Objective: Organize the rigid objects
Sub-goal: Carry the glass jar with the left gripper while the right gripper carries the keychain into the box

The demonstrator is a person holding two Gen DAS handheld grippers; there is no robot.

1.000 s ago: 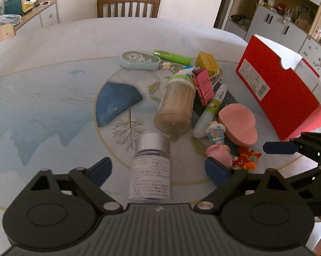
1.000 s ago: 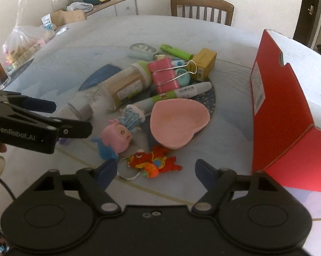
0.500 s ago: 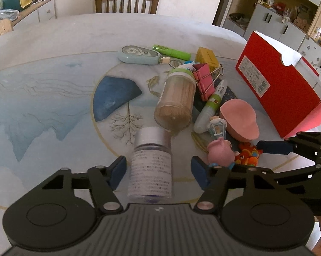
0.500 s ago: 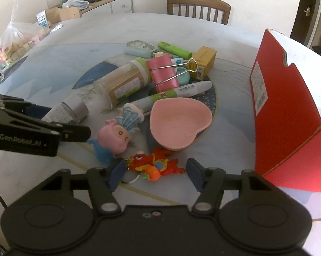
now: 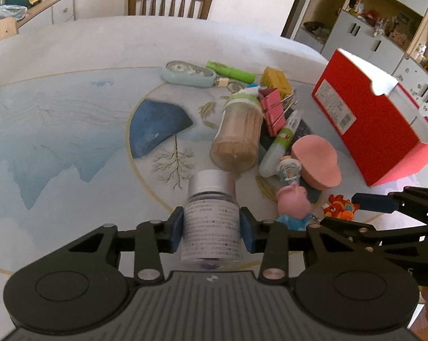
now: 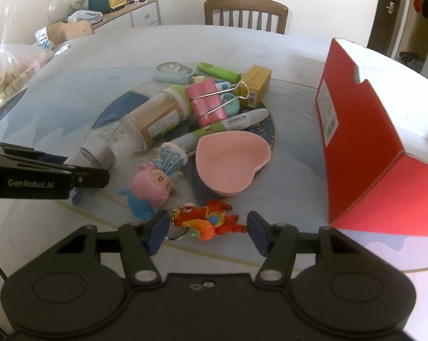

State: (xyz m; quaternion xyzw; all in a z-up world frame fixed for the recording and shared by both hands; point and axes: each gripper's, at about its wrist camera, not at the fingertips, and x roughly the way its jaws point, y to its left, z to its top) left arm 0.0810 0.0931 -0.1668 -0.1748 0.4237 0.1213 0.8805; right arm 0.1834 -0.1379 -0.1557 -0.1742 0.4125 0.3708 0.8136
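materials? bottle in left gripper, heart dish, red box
Bottle: looks like clear glass or hard plastic, matte silvery cap, printed paper label.
Heart dish: matte pink, likely plastic or silicone; smooth, no glare.
Red box: cardboard, red outside, white inside, folded edges, cut notch.

Your small clear glass bottle w/ silver cap + white printed label [image 5: 211, 224] lies on its side. Red/orange dragon keychain [image 6: 206, 220] lies flat nr pink pig figurine [image 6: 152, 184], beside pink heart-shaped dish [image 6: 231, 162].

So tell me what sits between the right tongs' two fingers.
The red dragon keychain lies on the table between the right tongs, pads not yet touching it, in the right wrist view.
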